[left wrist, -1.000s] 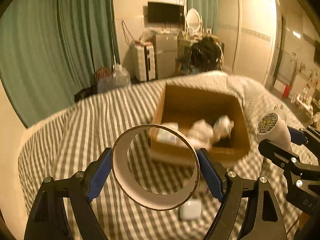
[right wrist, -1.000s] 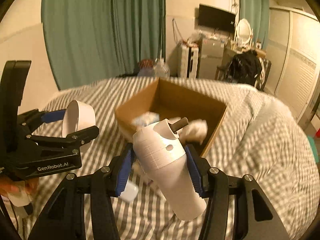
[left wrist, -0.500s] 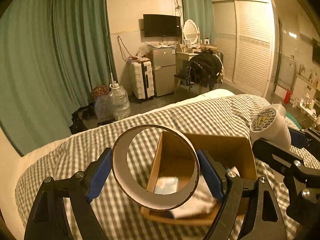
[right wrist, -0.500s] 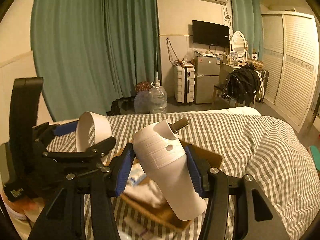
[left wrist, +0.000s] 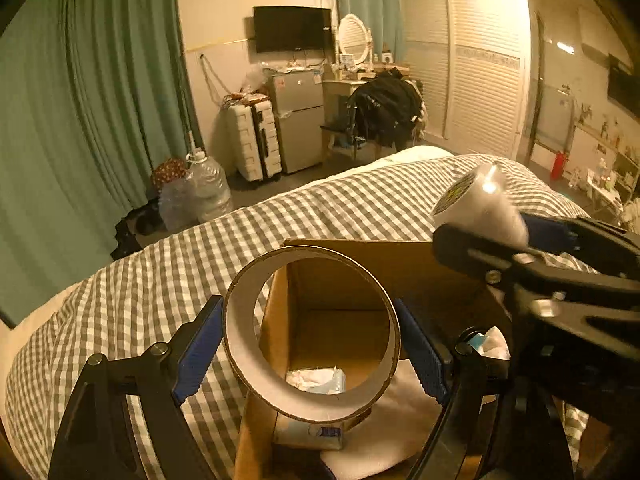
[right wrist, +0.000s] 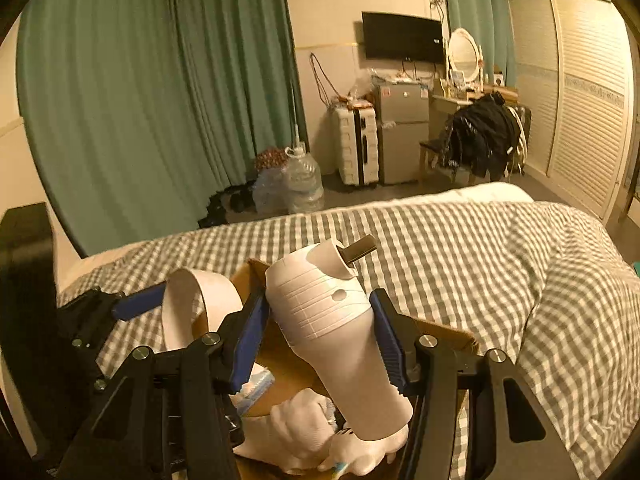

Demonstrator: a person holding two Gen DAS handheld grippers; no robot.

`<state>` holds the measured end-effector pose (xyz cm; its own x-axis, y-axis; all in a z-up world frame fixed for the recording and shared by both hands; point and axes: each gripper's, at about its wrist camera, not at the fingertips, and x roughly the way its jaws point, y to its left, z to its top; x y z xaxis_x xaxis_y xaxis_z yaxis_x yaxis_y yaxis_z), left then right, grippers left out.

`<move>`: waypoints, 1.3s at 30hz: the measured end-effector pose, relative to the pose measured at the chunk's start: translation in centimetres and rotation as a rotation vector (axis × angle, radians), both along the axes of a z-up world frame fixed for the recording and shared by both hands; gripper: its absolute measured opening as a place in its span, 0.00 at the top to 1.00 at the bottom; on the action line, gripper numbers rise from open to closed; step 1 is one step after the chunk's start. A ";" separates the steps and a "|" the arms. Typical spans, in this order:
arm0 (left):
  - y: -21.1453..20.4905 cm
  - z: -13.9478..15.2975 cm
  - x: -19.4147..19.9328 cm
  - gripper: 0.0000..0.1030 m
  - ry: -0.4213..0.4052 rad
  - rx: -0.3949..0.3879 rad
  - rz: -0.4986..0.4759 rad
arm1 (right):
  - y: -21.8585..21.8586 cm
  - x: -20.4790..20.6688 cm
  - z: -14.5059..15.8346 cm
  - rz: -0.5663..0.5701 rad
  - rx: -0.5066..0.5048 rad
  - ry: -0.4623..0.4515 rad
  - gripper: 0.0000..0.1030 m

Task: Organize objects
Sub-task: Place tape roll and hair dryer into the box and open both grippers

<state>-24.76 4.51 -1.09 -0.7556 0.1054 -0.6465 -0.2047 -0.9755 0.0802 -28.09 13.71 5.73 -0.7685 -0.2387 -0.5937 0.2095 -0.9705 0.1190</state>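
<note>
My left gripper (left wrist: 310, 350) is shut on a tape roll (left wrist: 240, 344), a wide cardboard ring, held over the left wall of an open cardboard box (left wrist: 360, 264) on the bed. The ring also shows in the right wrist view (right wrist: 188, 312). My right gripper (right wrist: 320, 336) is shut on a white cylindrical device (right wrist: 340, 340) with a dark stub at its top, held over the box (right wrist: 444, 332). The device shows at right in the left wrist view (left wrist: 480, 208). White cloth (right wrist: 292, 432) and a packet (left wrist: 316, 380) lie inside the box.
The box sits on a bed with a grey checked cover (left wrist: 160, 280). Beyond the bed are green curtains (right wrist: 140, 100), water jugs (right wrist: 304, 184), a white suitcase (right wrist: 356, 144), a small fridge (right wrist: 404, 132) and a chair with dark clothes (right wrist: 484, 132).
Both grippers have moved forward and over the box with their loads still held. The box now lies right below them, and the small white item on the cover is out of view.
</note>
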 end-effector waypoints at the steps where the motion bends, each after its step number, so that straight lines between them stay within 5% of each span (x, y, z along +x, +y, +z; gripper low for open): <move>1: 0.0 -0.1 0.0 0.17 -0.005 0.009 -0.008 | 0.1 -0.2 -0.5 -0.005 0.006 -0.006 0.50; 17: 2.2 -2.4 0.4 0.15 -0.068 0.044 -0.051 | 2.2 -1.8 -3.8 -0.035 -0.038 -0.073 0.49; 20: 2.3 -2.2 0.6 0.07 -0.067 0.037 -0.044 | 2.6 -1.4 -3.3 -0.041 -0.063 -0.051 0.32; 24: 2.1 -1.8 1.5 0.07 -0.068 0.029 -0.031 | 2.6 -0.2 -1.9 -0.054 -0.053 -0.008 0.29; 30: 1.3 -0.1 3.8 0.07 -0.065 0.022 0.030 | 2.8 2.9 -0.1 -0.083 0.008 0.052 0.29; 39: -0.4 0.9 8.6 0.07 -0.005 -0.024 0.244 | 3.0 7.3 0.8 -0.098 0.067 0.095 0.29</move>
<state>-16.20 4.07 -0.17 -0.7537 -0.0957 -0.6502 0.0365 -0.9939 0.1040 -20.77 16.67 6.49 -0.8395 -0.1214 -0.5296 0.1201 -0.9921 0.0370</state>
